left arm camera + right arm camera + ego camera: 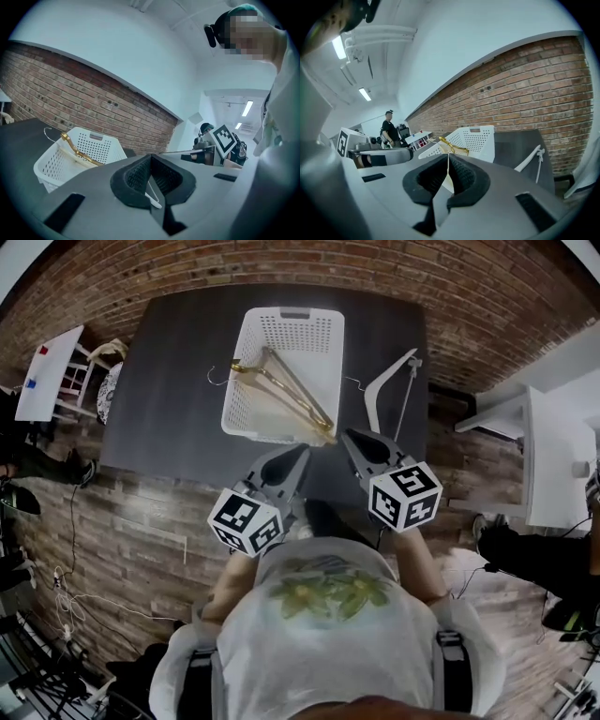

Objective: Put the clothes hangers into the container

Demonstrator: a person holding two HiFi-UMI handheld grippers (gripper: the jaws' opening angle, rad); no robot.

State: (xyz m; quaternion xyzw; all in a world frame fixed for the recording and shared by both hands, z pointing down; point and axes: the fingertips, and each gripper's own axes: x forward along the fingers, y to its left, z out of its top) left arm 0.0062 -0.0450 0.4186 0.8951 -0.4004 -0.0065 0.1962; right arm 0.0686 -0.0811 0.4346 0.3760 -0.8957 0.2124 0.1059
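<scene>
Closest is the person's shirt (328,615). Past it, a dark tabletop (178,381) holds a white basket (314,343). The left gripper (298,454) and right gripper (349,437) hang at its near edge, fingers pressed together on nothing. A gold hanger (281,381) lies in the basket, its hook over the left rim. A white hanger (386,376) lies on the tabletop just right of the basket.

Soft, even indoor light fills the room. Ceiling strip lights (339,47) glare white in both gripper views. Shadows on the dark table (178,381) around the white basket (246,381) are faint. All three views are fisheye, so the brick wall (487,306) bows into a curve and the corners darken to black. The nearest foreground in the gripper views is soft and bluish, while farther parts look sharper
</scene>
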